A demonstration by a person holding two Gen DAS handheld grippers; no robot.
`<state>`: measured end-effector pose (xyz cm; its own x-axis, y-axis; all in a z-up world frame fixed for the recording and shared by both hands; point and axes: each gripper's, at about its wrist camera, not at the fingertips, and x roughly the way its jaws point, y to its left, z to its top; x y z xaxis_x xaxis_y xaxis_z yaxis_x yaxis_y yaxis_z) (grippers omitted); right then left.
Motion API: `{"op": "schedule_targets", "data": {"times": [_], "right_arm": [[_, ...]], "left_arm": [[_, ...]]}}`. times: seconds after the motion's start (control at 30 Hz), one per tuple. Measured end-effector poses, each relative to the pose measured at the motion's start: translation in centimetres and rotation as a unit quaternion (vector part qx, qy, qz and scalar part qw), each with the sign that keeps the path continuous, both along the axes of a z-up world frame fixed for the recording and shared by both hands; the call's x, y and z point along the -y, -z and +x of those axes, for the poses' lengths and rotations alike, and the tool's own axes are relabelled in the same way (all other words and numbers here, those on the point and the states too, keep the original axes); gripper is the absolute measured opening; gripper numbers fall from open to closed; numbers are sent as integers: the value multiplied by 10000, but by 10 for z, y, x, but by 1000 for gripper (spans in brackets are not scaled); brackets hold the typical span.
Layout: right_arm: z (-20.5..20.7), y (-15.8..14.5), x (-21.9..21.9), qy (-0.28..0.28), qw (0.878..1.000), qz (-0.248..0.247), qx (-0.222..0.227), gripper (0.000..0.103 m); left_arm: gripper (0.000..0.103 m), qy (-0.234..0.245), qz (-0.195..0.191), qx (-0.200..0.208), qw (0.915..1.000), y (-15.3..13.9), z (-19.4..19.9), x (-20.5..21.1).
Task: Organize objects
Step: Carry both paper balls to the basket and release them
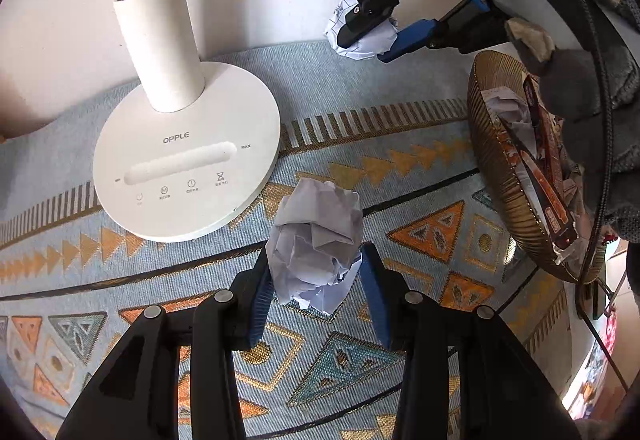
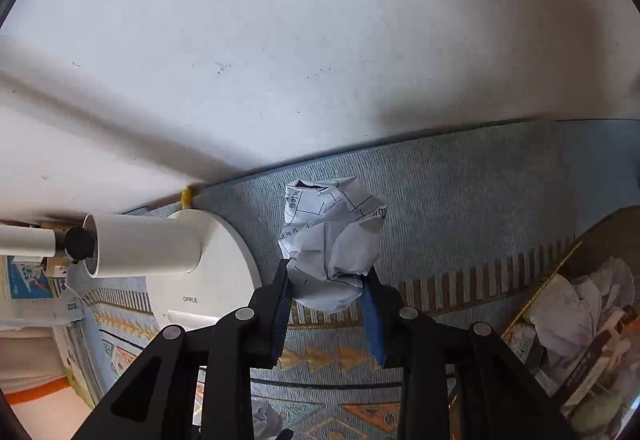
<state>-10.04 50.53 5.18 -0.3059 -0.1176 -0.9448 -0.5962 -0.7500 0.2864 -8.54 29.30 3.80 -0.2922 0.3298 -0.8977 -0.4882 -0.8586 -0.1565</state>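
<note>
My left gripper (image 1: 316, 280) has its jaws closed on a plain crumpled paper ball (image 1: 316, 240), pinched between the blue pads (image 1: 260, 304) just in front of the white lamp base (image 1: 188, 155), above the patterned cloth (image 1: 360, 107) on the bench. My right gripper (image 2: 326, 296) has its jaws clamped on a printed crumpled paper ball (image 2: 332, 240), held beyond the lamp base near the white wall (image 2: 320, 39). To the right of the lamp base stands a gold ribbed bowl (image 1: 500, 167) holding crumpled papers (image 1: 508, 107) and red-brown wrappers (image 1: 548, 159). From my left camera, a gloved hand (image 1: 580, 79) holding the right gripper sits over that bowl.
</note>
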Motion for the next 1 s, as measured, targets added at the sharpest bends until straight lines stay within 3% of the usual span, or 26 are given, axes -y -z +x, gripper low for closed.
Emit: {"op": "schedule_targets", "data": {"times": [0.23,0.43,0.57,0.67,0.77,0.87,1.0], "right_arm": [[59,-57,32,-215,9991,33,-371,31],[122,-80,51,-391,9988,81,-280,31],[167,-95,24,-30,9993,181,-321,31],[205,-116,-15,527,9968,500,-336,31],[241,-138,-51,1075,9907,682,-485,31],[269,-149,-77,1492,9845,684,-620,32],[286,-149,-95,1756,9803,575,-702,32]], "left_arm": [[39,-33,19,-308,9995,-36,34,12],[39,148,143,-381,9991,-50,64,14],[39,483,198,-583,9969,-65,73,-14],[39,849,172,-1008,9911,-88,73,-43],[39,1019,480,-1243,9858,-115,56,-62],[39,1156,852,-1189,9825,-130,49,-95],[39,1360,898,-1137,9801,-133,40,-131]]}}
